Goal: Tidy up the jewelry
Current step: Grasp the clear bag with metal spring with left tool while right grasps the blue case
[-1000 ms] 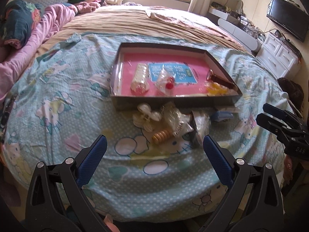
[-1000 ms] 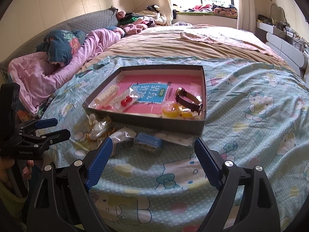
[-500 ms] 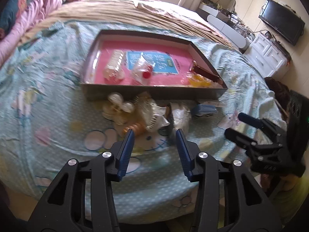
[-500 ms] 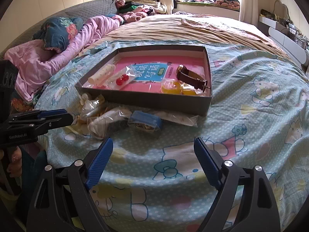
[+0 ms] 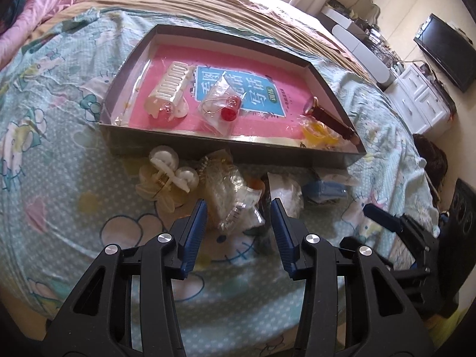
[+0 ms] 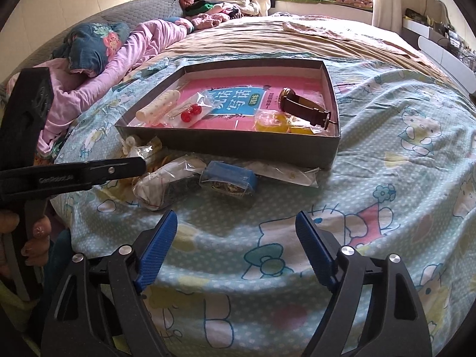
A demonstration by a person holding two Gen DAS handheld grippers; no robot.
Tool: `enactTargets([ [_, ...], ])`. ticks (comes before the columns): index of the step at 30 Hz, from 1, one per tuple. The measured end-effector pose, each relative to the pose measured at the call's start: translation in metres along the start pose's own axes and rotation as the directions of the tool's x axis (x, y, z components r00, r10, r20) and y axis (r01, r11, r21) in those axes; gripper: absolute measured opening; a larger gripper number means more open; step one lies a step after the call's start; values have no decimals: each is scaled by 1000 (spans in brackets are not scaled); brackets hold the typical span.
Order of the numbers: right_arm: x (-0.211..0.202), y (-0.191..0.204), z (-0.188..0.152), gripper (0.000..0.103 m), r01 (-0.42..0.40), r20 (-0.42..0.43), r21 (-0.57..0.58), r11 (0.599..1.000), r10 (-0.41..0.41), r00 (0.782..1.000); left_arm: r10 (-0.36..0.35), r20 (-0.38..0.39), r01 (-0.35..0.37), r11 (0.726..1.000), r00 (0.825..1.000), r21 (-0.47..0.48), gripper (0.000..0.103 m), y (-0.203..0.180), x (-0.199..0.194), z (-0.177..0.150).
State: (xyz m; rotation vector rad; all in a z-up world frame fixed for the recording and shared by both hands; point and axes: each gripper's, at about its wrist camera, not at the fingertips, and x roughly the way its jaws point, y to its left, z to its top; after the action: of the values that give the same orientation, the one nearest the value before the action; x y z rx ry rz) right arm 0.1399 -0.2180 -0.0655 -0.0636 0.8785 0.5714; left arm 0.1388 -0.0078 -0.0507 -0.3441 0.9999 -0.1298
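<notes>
Several bagged trinkets (image 5: 232, 199) lie on the bedspread (image 6: 386, 178) just near of the box (image 5: 226, 145), so the left gripper (image 5: 238, 211), half open, straddles one to lift it, while the right gripper (image 6: 235, 232) waits wide open, empty.

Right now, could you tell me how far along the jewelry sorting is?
Partly done: the watch, red earrings and comb clip already lie in the box. The left gripper straddles a clear packet, not yet gripped. The white claw clip and blue item remain outside.
</notes>
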Motion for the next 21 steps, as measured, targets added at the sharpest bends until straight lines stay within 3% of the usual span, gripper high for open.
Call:
enactTargets([
  [9, 13, 2, 3, 74, -14, -11, 17, 1000, 15, 1000, 7, -4, -8, 999, 1000, -38, 36, 7, 9, 7],
  [12, 18, 4, 5, 73, -19, -13, 16, 1000, 19, 1000, 13, -3, -13, 999, 1000, -48, 30, 11, 9, 7],
  [21, 32, 3, 14, 63, -29, -24, 52, 998, 31, 999, 29, -1, -29, 999, 1000, -34, 26, 14, 8, 5],
])
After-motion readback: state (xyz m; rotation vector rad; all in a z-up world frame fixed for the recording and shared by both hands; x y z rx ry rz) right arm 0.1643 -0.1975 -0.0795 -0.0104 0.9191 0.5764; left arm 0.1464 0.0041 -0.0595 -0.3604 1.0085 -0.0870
